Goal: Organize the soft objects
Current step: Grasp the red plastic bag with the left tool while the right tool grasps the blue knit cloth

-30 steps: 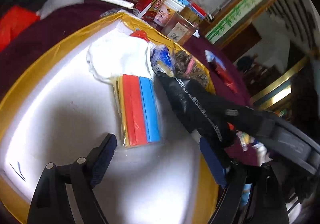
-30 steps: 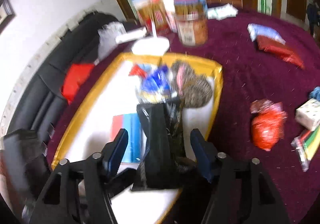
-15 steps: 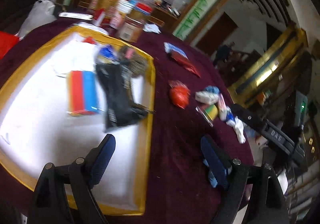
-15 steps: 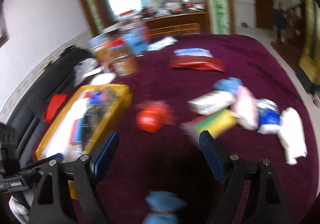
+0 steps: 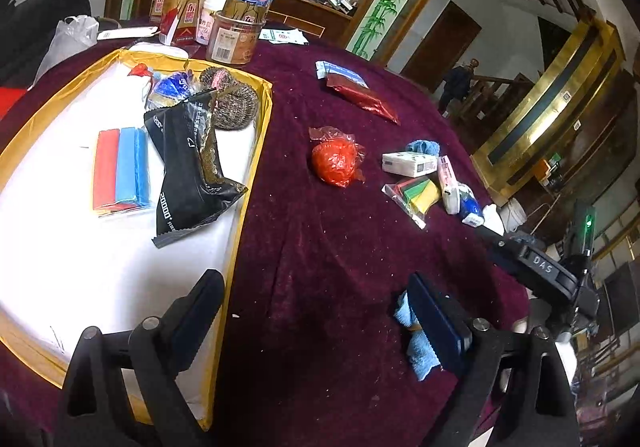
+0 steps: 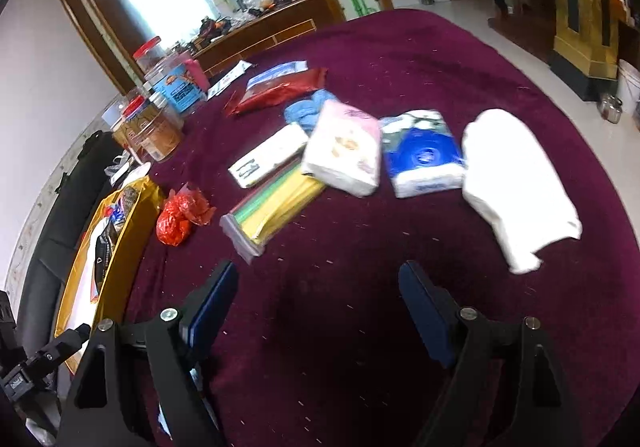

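Observation:
A gold-rimmed white tray (image 5: 256,151) at the left holds a black packet (image 5: 188,171), a red and blue sponge pack (image 5: 120,167) and steel scourers (image 5: 232,103). On the maroon cloth lie a red bagged bundle (image 5: 334,163), tissue packs (image 6: 346,151), a blue pack (image 6: 424,155), a white cloth (image 6: 516,183) and a coloured sponge pack (image 6: 272,203). My left gripper (image 5: 316,311) is open and empty over the cloth beside the tray, a blue rag (image 5: 416,343) by its right finger. My right gripper (image 6: 320,307) is open and empty, short of the packs.
Jars and boxes (image 5: 236,27) stand behind the tray. A red foil packet (image 5: 360,97) lies farther back. The other handheld gripper's body (image 5: 540,271) shows at the right. The table edge (image 6: 600,151) curves off on the right.
The right gripper has let go of the black packet, which now lies in the tray, and swung right over the loose packs. The left gripper has pulled back from the tray toward the cloth.

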`<state>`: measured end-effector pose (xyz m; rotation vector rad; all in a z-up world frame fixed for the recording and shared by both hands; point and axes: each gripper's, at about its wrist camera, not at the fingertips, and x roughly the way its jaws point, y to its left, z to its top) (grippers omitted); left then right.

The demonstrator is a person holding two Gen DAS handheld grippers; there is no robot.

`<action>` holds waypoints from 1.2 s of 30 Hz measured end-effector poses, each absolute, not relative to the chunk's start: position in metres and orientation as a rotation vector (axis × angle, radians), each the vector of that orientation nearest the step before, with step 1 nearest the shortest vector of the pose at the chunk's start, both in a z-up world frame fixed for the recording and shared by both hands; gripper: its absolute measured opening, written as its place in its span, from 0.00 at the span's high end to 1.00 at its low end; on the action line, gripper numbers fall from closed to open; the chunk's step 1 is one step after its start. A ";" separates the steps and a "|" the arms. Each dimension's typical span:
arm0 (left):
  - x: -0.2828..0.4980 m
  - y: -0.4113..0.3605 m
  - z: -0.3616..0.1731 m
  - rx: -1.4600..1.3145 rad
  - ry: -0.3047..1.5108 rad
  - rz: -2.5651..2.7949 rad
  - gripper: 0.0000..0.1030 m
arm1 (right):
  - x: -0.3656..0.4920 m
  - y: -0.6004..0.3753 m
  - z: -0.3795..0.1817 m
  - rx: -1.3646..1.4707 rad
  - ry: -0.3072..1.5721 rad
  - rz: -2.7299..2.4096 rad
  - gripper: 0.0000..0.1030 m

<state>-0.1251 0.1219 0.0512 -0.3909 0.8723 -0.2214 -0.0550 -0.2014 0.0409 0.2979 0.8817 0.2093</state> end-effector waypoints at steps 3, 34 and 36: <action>-0.123 0.122 0.055 -0.394 0.861 -0.214 0.09 | -0.041 -0.184 0.040 0.268 0.902 0.240 0.21; 0.037 0.027 0.005 0.078 0.962 -0.027 0.31 | -0.026 -0.171 0.018 0.282 0.923 0.353 0.10; 0.037 0.024 0.006 0.104 0.942 -0.046 0.55 | -0.026 -0.170 0.018 0.281 0.923 0.355 0.09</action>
